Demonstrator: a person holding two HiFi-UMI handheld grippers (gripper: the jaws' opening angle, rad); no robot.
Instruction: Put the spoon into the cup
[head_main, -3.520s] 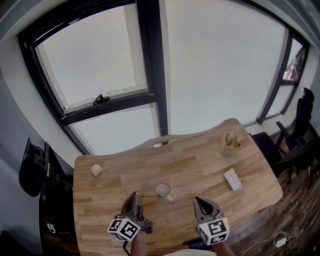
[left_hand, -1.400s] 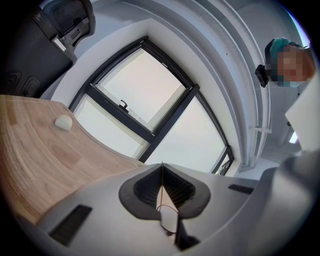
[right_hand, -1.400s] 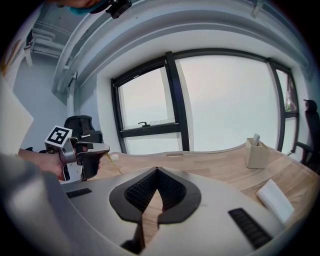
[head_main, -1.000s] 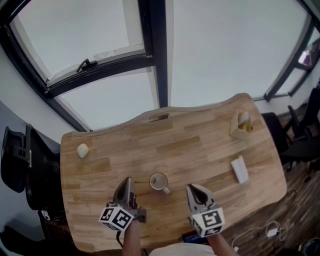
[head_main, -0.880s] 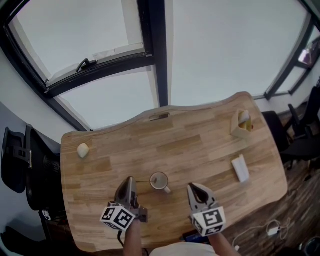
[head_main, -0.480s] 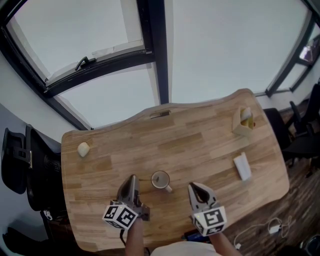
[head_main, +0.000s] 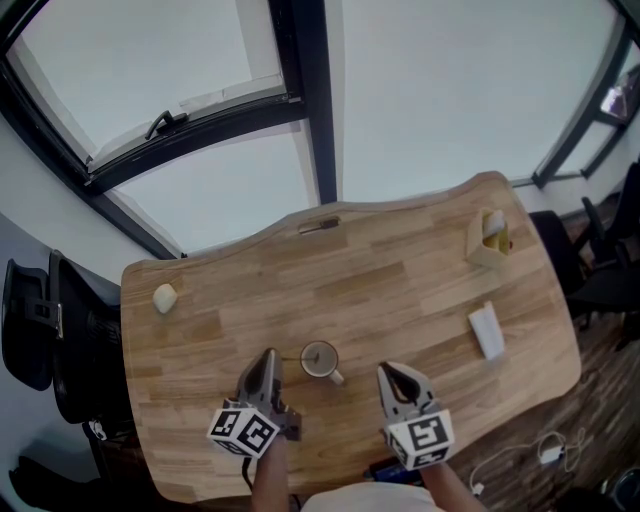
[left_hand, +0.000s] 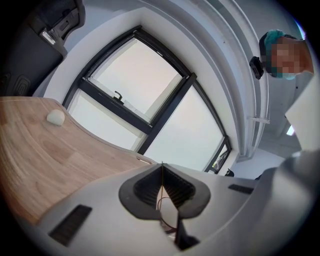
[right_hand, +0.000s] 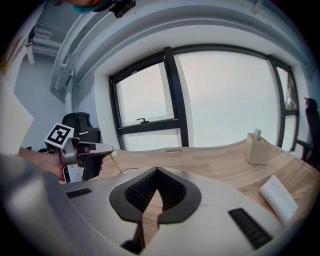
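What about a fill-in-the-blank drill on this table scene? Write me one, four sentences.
1. The left gripper is shut on a thin ___.
2. The right gripper has its jaws together, holding ___.
3. The cup stands on the ___ table, ahead of both grippers.
4. The pale round lump lies near the table's ___ edge.
Missing words: spoon; nothing; wooden; left.
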